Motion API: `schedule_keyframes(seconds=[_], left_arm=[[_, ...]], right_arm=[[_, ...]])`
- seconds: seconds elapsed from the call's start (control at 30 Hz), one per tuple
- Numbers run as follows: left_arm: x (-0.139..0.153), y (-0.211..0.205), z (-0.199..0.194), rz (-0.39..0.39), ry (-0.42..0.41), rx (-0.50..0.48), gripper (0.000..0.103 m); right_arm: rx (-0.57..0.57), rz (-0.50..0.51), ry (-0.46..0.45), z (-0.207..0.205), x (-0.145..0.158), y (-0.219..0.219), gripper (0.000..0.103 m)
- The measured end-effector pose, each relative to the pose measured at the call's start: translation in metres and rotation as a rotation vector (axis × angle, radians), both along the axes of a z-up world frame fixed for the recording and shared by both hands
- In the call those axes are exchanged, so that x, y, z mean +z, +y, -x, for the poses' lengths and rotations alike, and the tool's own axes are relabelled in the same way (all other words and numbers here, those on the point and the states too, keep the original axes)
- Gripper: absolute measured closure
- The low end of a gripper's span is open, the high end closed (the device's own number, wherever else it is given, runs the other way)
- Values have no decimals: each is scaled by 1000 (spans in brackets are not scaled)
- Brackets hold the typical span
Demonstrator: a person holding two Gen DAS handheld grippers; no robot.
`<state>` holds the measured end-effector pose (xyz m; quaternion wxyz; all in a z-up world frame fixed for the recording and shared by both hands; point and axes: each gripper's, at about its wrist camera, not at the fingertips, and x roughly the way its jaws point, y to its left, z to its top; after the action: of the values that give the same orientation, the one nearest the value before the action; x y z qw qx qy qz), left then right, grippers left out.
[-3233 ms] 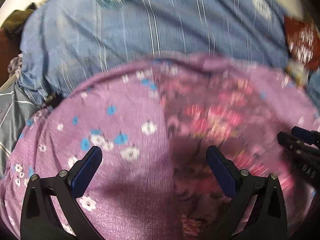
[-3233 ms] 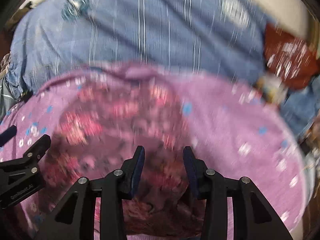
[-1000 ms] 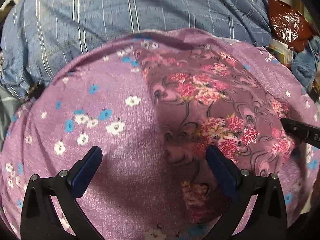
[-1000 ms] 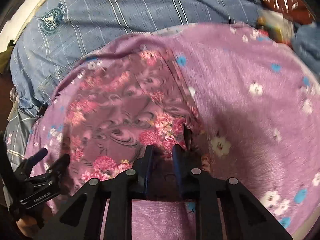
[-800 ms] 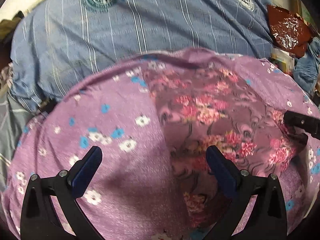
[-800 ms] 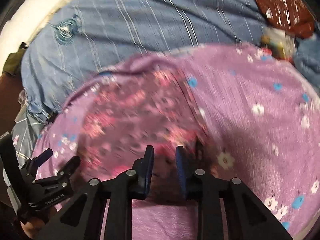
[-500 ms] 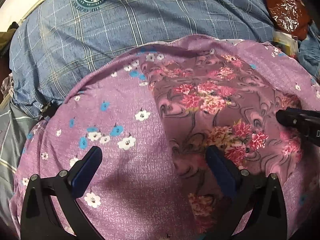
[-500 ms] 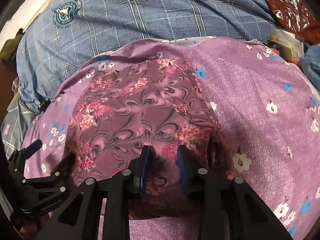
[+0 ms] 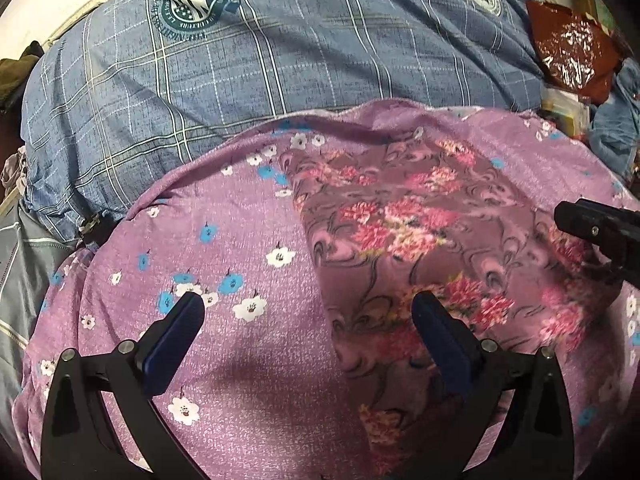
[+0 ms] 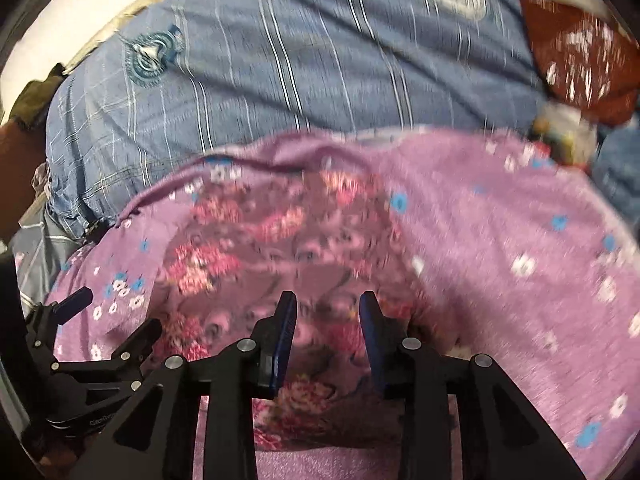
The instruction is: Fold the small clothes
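Right tool (image 10: 328, 320): jaws part-spread, have just been opening, pads clear of the cloth, the dark flowered garment (image 10: 256, 256) right below and between them, nothing pinched. Left tool (image 9: 308, 320): jaws spread wide, hovering, one pad over the purple blanket (image 9: 224, 248), the other over the garment's near left edge, not gripping. Garment (image 9: 420, 240) lies flat on the purple blanket w/ small white & blue flowers, roughly mid-blanket, nearer the right side in the left view. Right tool's tip (image 9: 600, 232) pokes in at the right edge of the left view, by the garment's right side. Behind the blanket: blue checked bedding (image 9: 300, 52) w/ round crests. Far right: a shiny red bag (image 9: 572, 48). Right view is blurred.
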<state>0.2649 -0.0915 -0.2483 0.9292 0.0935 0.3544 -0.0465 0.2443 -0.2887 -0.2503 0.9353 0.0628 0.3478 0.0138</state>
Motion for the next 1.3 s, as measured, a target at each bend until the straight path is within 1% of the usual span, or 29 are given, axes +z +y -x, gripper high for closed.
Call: schedule_keyframes(seconds=[0.17, 0.3, 0.43, 0.6, 0.8, 0.93, 1.07, 1.3], left_arm=[[6, -1, 0, 25, -14, 5, 0], [7, 0, -1, 28, -19, 3, 0], [9, 6, -3, 52, -14, 17, 0], [13, 23, -6, 72, -26, 59, 0], [14, 35, -13, 91, -23, 94, 0], [14, 36, -15, 97, -23, 95, 0], [12, 33, -15, 86, -25, 86, 0], [13, 33, -17, 117, -20, 74, 0]], right_arm=[[3, 18, -26, 0, 4, 7, 69], [-2, 45, -7, -6, 5, 15, 68], [-5, 97, 8, -15, 13, 31, 68], [-25, 179, -22, -20, 24, 49, 68], [-50, 266, -59, -19, 33, 58, 67], [-54, 286, -58, -20, 33, 57, 67], [-58, 305, -62, -21, 33, 56, 67], [-63, 309, -61, -23, 32, 54, 67]])
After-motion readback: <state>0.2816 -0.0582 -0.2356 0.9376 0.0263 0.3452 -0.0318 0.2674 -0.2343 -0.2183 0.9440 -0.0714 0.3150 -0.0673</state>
